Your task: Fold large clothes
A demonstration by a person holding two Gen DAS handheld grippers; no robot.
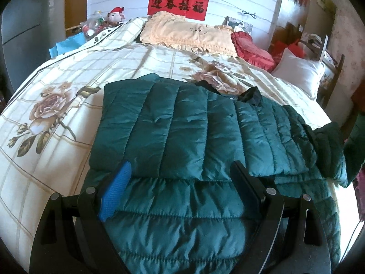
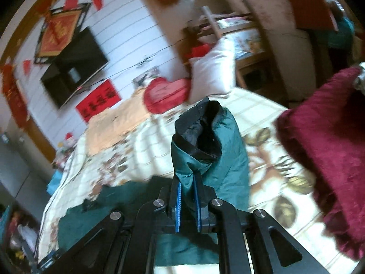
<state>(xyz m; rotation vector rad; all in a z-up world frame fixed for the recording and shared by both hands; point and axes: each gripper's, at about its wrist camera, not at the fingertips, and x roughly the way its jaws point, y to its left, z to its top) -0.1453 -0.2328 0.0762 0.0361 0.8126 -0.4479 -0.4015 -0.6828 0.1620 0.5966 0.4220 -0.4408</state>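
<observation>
A dark green quilted puffer jacket (image 1: 194, 132) lies partly folded on the bed, one side folded over the body. My left gripper (image 1: 180, 173) is open, its blue-padded fingers (image 1: 118, 187) spread just above the jacket's near part, holding nothing. In the right wrist view my right gripper (image 2: 188, 196) is shut on a sleeve of the jacket (image 2: 209, 141). The sleeve is lifted off the bed, its black-lined cuff opening facing the camera. The rest of the jacket (image 2: 109, 205) lies below to the left.
The bed has a cream floral quilt (image 1: 68, 86). A beige frilled pillow (image 1: 189, 34), a red cushion (image 1: 251, 48) and a white pillow (image 1: 298, 70) lie at its head. A dark red cloth (image 2: 326, 148) hangs at the right. A TV (image 2: 73, 68) is on the wall.
</observation>
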